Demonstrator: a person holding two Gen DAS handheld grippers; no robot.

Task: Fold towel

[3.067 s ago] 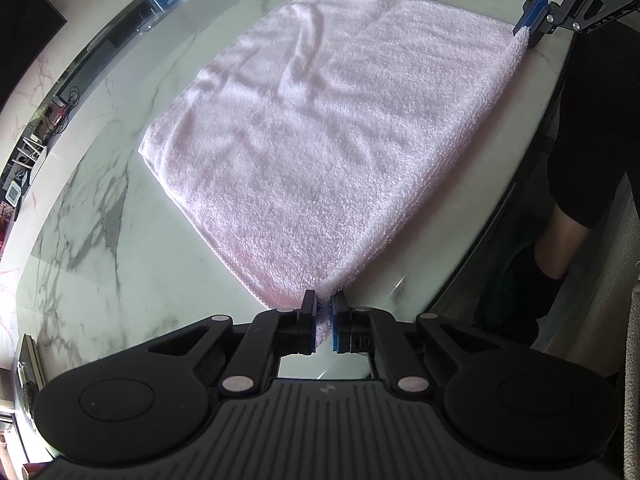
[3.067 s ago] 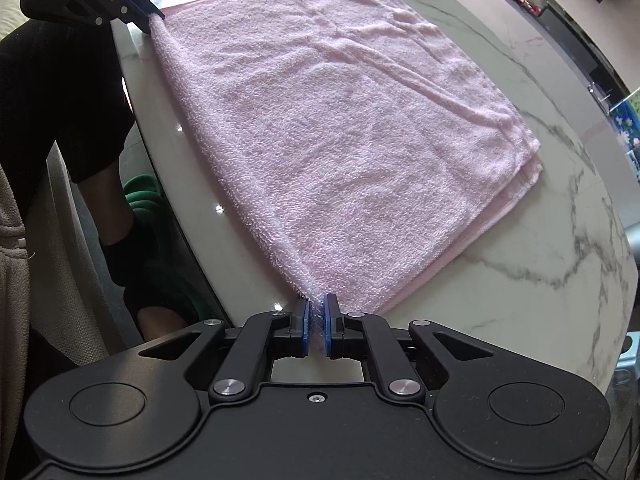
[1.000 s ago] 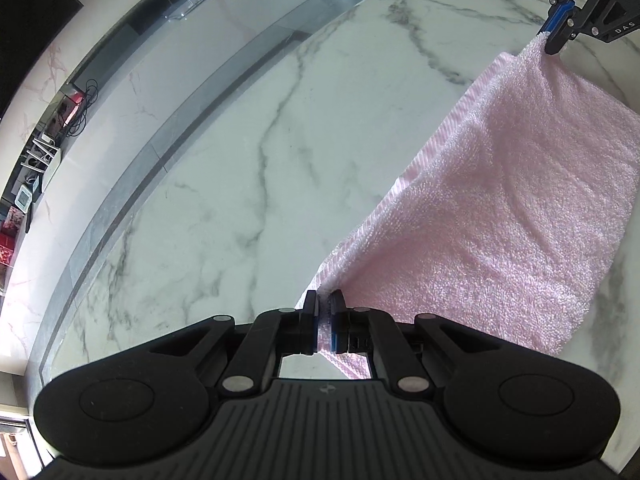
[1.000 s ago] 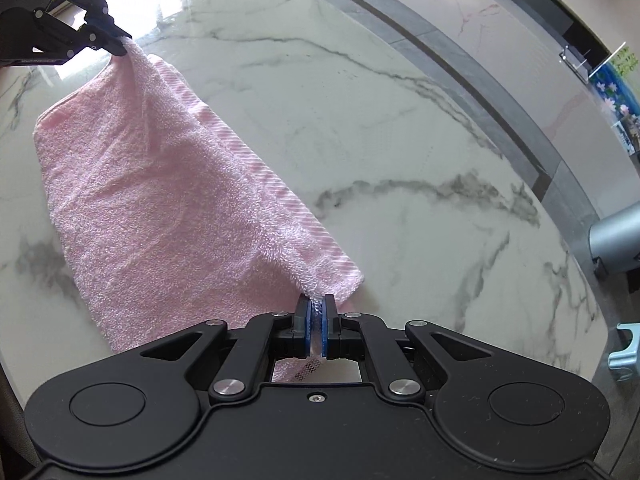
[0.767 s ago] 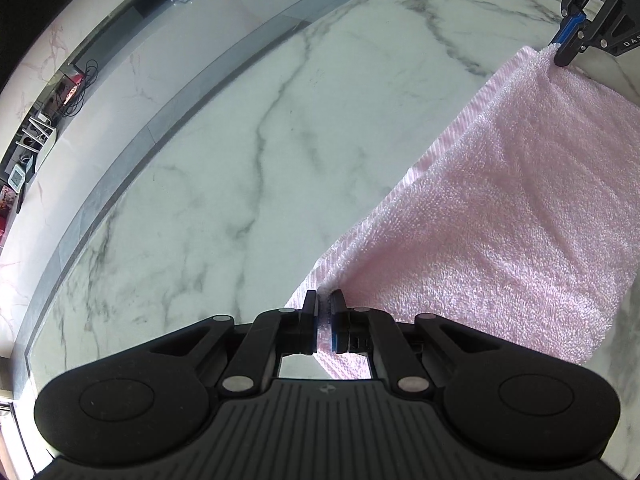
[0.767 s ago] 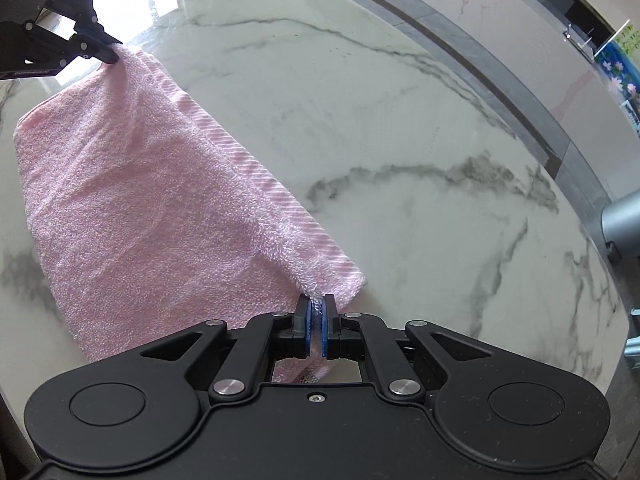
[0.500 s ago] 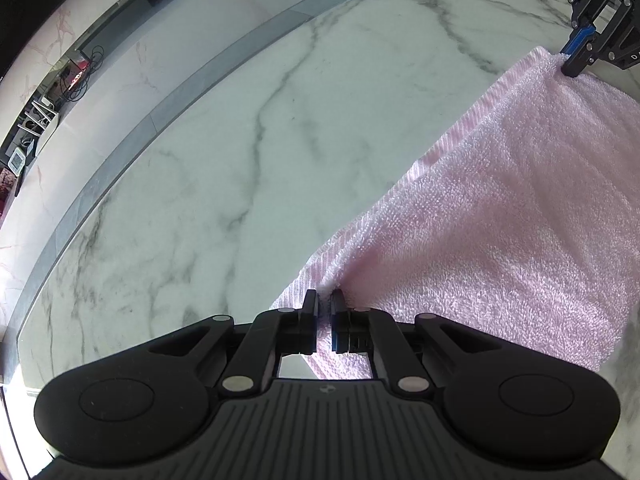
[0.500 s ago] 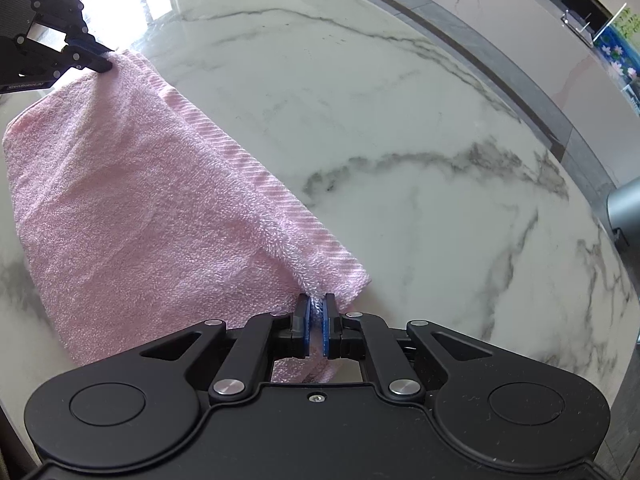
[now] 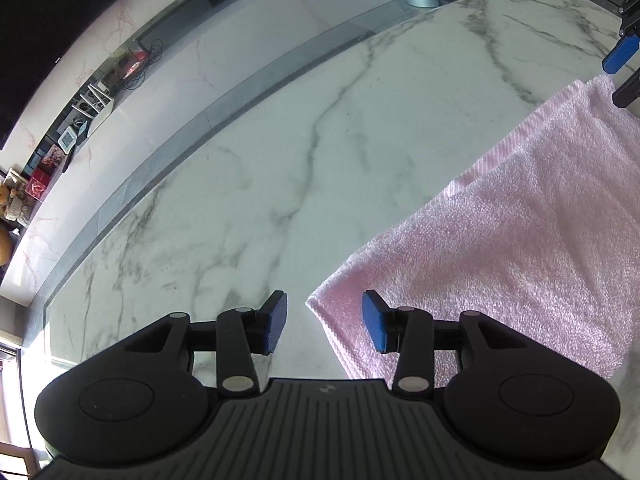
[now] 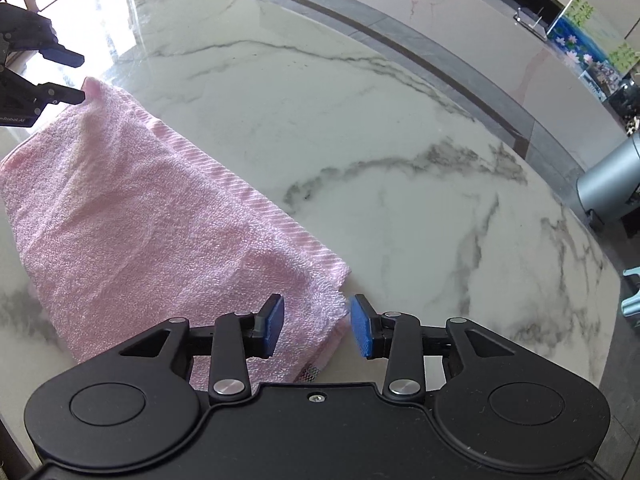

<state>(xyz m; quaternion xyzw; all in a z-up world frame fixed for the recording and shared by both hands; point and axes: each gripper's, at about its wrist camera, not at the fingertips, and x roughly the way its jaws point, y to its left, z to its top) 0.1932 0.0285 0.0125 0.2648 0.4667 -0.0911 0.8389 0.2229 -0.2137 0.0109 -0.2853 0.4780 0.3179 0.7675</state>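
Both tools have their blue-padded jaws spread wide and hold nothing: the left gripper (image 9: 324, 326) hangs over one corner of the pink terry towel (image 9: 520, 248), with the cloth's corner lying between its pads, and the right gripper (image 10: 316, 330) sits the same way over the other corner at its end. From the right wrist view the left gripper (image 10: 78, 76) shows at the far corner, jaws apart, a little peak of cloth standing up just beside its lower finger.

The towel lies flat on the white marble table (image 9: 280, 168), doubled over on itself into a long strip, the ribbed hem band (image 10: 256, 196) of the lower layer peeking out along the side that faces the middle of the table, so the edges look slightly offset.

I'd judge the towel light and quite limp, thick and fluffy enough to give the pads good bite, and unlikely to slide much on the glossy stone once laid down. It will sag wherever it isn't held, so for another fold the sensible hold is at the two corners of one short end, pinching through every layer at once; catching only the top layer would pull the stack apart
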